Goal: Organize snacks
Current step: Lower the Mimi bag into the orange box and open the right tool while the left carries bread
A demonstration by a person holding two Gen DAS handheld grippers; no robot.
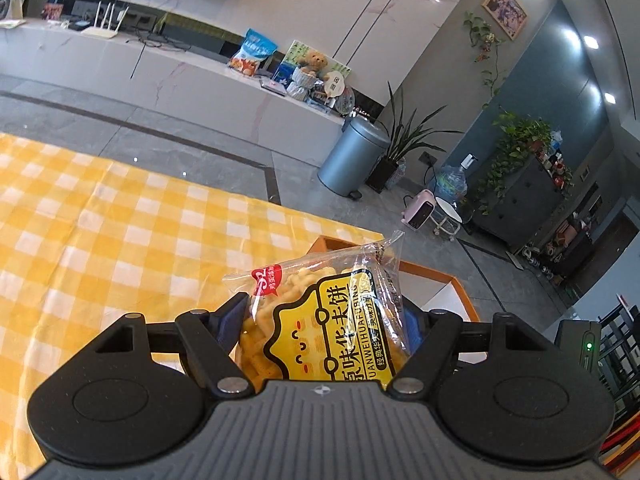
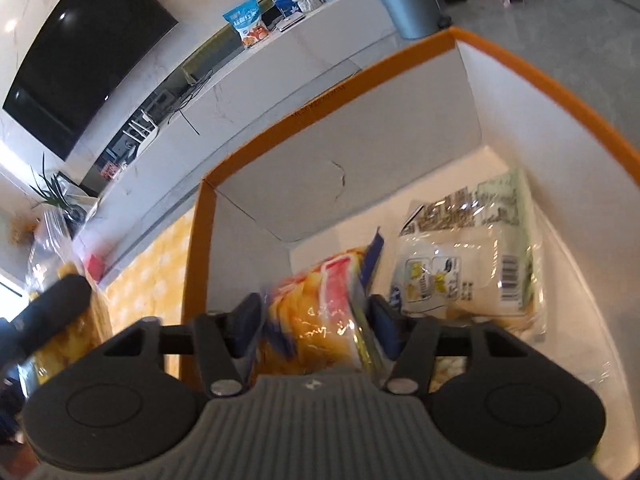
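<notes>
Nearest your left lens, the left tool (image 1: 322, 314) is clenched on a yellow waffle-biscuit packet (image 1: 324, 320), its blue pads (image 1: 232, 320) pressing in from both sides. The packet stands roughly upright between the fingers, its clear crimped top leaning toward the right, with printed yellow label facing you. You are holding it above the near edge of the surface, which is covered in a yellow checked cloth (image 1: 100, 220). Just beyond the packet, the orange rim of the box (image 1: 432, 270) shows, sitting at the corner of the surface.

Your right tool (image 2: 312, 320) is also clenched, grasping an orange snack packet (image 2: 312, 320) with a red-and-white band across its front. You have it lowered inside the orange-rimmed box (image 2: 400, 140), white on its inner walls, and the packet looks close to the box floor; whether it touches cannot be told. Just beside it, to the right, a clear bread packet (image 2: 472, 264) with a barcode lies flat on the box floor against the right wall. More wrapped goods show below your right finger, too blurred to name.

At the left edge of the right view, the left tool appears as a dark shape outside the box with its yellow packet, over the checked cloth.

Across the room stand a grey bin (image 1: 354, 156), a teddy bear (image 1: 314, 62) and a blue snack bag (image 1: 254, 52) on a long white cabinet.
</notes>
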